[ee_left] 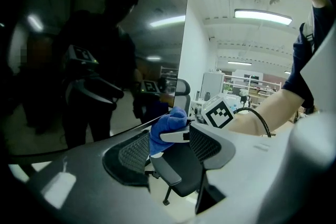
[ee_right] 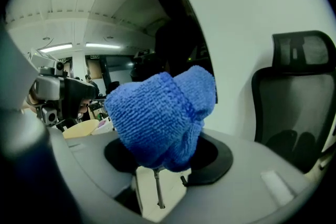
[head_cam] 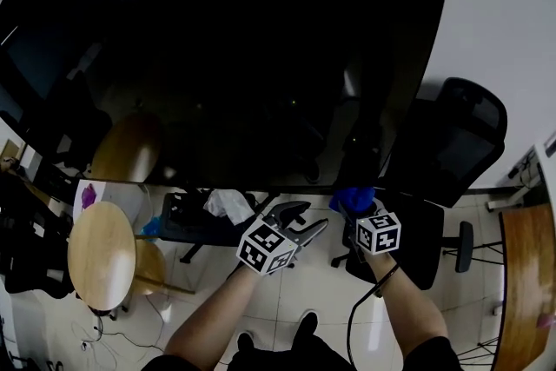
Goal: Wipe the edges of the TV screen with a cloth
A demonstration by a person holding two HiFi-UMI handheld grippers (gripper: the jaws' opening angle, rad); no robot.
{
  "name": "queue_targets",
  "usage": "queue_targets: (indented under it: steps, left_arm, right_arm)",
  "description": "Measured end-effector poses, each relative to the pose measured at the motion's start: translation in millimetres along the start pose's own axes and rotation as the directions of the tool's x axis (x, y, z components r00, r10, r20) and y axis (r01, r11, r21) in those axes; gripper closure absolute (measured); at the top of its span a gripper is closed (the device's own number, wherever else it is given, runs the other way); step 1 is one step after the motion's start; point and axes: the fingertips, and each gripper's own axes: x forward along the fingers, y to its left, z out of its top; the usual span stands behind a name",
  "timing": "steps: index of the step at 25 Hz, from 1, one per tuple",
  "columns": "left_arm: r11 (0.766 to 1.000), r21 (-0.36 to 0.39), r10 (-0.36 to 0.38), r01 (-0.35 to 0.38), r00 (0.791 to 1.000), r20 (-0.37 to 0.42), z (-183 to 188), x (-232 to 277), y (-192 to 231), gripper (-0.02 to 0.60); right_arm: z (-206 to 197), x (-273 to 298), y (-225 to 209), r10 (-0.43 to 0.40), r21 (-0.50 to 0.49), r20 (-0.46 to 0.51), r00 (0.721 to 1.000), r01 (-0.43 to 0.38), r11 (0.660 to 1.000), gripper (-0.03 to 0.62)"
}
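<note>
The big black TV screen (head_cam: 226,48) fills the upper part of the head view; its bottom edge runs just above both grippers. My right gripper (head_cam: 356,208) is shut on a bunched blue cloth (head_cam: 351,199), which sits at the screen's lower edge near the right corner. In the right gripper view the blue cloth (ee_right: 163,115) bulges out between the jaws of the right gripper (ee_right: 168,152), beside the dark screen (ee_right: 178,44). My left gripper (head_cam: 311,215) hangs just left of it, open and empty. In the left gripper view the blue cloth (ee_left: 167,128) shows beyond the left gripper (ee_left: 168,153).
A black mesh office chair (head_cam: 456,143) stands against the white wall (head_cam: 504,13) to the right of the TV. A round wooden table (head_cam: 102,255) is at lower left, another wooden top (head_cam: 528,282) at far right. A dark seat holding a white rag (head_cam: 228,204) is below the screen.
</note>
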Motion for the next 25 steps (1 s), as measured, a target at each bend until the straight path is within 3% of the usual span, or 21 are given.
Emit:
queue_targets:
  steps: [13, 25]
  left_arm:
    - [0.998, -0.024, 0.05, -0.05, 0.998, 0.024, -26.2, -102.9, 64.8, 0.359]
    - [0.997, 0.043, -0.061, 0.061, 0.998, -0.009, -60.8, -202.3, 147.4, 0.359]
  right_arm:
    - [-0.5, 59.0, 85.3, 0.021, 0.021, -0.011, 1.0, -0.021, 1.0, 0.378]
    - [1.2, 131.6, 176.4, -0.075, 0.036, 0.016, 0.997, 0.074, 0.997, 0.378]
